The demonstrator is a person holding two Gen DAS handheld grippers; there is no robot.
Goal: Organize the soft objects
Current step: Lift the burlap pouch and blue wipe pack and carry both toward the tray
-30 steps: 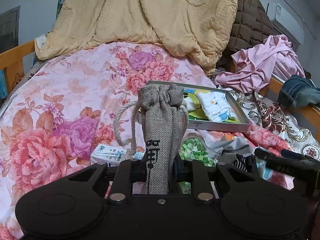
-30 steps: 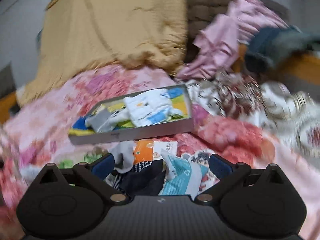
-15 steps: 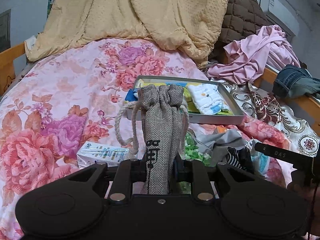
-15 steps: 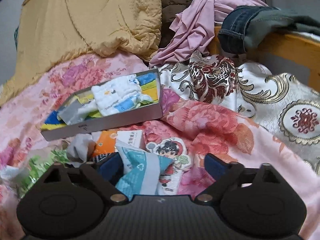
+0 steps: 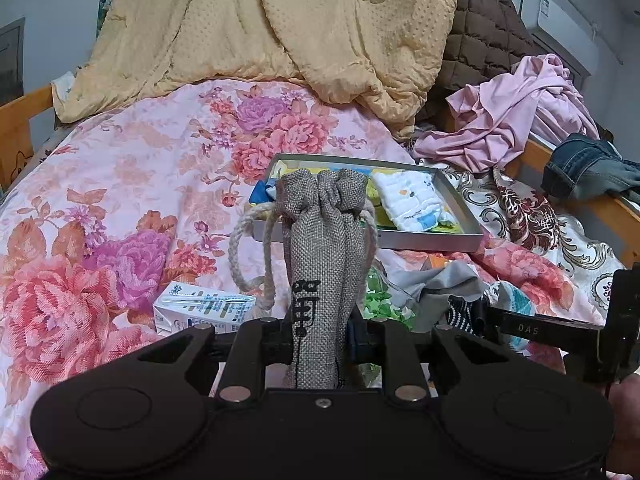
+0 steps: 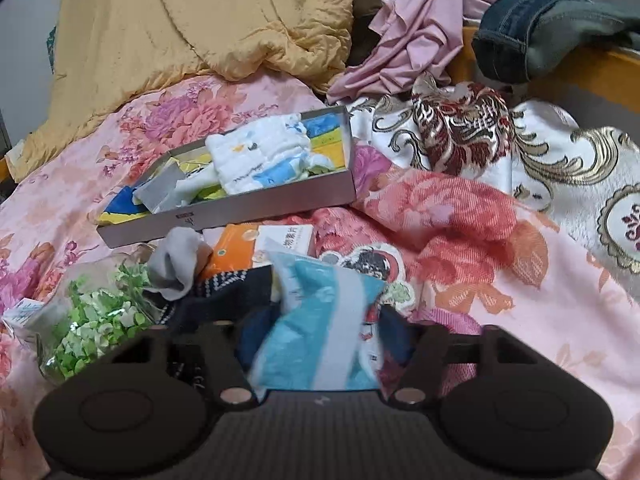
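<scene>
A bed with a pink floral bedsheet (image 5: 132, 184) fills the room's middle, its wooden bed frame (image 5: 16, 120) showing at the left edge and again on the right under a pair of jeans (image 6: 532, 36). A yellow quilt (image 5: 288, 28) is heaped at the head beside a brown quilted blanket (image 5: 484, 40) and a crumpled pink garment (image 5: 516, 112). An air conditioner (image 5: 564, 28) hangs on the wall.

The left claw (image 5: 320, 332) is clamped on a burlap drawstring pouch (image 5: 324, 248), held upright above the sheet. Behind it lies a shallow grey box (image 6: 256, 210) holding a white baby cloth (image 6: 256, 160).

The right claw (image 6: 320, 344) has just been closing, its jaws either side of a blue-and-white packet (image 6: 316, 332); whether the pads press it I cannot tell. Beside the packet lie a grey sock (image 6: 176, 260), a bag of green pieces (image 6: 96, 328) and an orange box (image 6: 240, 248).
</scene>
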